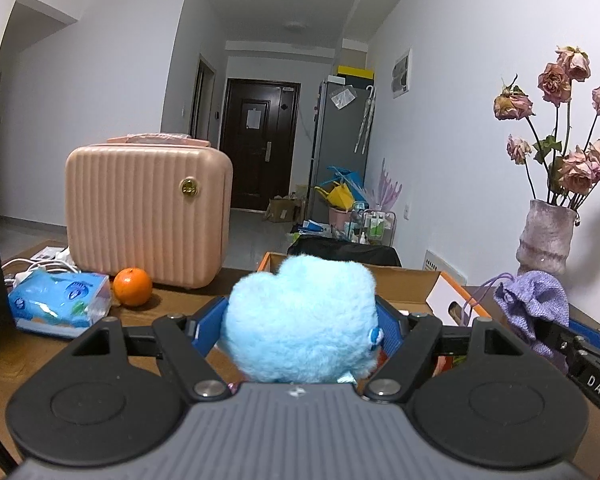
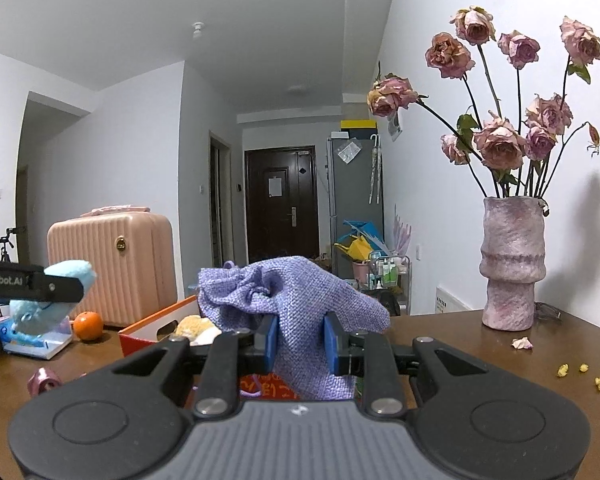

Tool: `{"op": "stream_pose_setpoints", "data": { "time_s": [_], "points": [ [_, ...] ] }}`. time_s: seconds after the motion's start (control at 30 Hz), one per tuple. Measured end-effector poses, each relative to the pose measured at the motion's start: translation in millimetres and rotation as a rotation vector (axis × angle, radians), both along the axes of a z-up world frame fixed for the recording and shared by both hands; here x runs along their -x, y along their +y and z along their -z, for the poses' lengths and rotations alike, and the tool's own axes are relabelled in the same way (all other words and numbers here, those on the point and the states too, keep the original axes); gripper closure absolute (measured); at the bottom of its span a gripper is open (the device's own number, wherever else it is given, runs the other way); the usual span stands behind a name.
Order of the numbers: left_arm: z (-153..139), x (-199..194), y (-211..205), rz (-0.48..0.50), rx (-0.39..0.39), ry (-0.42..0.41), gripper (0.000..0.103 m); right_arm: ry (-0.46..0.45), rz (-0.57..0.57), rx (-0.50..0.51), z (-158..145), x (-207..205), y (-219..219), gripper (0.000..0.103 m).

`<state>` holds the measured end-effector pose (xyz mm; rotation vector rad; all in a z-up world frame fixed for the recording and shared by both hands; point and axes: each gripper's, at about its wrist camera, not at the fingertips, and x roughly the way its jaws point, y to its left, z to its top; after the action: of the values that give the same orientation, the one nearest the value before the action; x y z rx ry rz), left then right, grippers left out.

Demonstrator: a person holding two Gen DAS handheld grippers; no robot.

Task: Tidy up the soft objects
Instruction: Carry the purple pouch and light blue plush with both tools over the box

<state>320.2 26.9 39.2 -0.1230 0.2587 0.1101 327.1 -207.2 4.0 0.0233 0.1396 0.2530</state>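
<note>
With the left gripper (image 1: 302, 330) clamped on the blue plush toy (image 1: 300, 320) and the right gripper (image 2: 300, 340) pinching the purple drawstring pouch (image 2: 296, 312), each should release low over the cardboard box (image 1: 416, 284) ahead.

Pink suitcase (image 1: 148, 212), orange (image 1: 132, 286) beside tissue pack (image 1: 60, 303), vase (image 2: 512, 262) of dried roses (image 2: 500, 144) on wooden table (image 2: 480, 344).
</note>
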Motion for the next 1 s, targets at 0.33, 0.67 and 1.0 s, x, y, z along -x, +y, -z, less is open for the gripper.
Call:
{"op": "stream_pose_setpoints", "data": {
  "time_s": [0.33,0.67,1.0],
  "points": [
    [-7,-38,-6,-0.011,0.018,-0.002,0.026,0.008,0.003,-0.008,-3,-35,7,0.08],
    [-10,-78,-7,-0.016,0.037,-0.003,0.026,0.024,0.022,-0.019,-1,-73,16,0.08],
    [-6,-118,0,-0.032,0.049,0.02,0.026,0.036,0.031,-0.015,-3,-116,28,0.08]
  ]
}}
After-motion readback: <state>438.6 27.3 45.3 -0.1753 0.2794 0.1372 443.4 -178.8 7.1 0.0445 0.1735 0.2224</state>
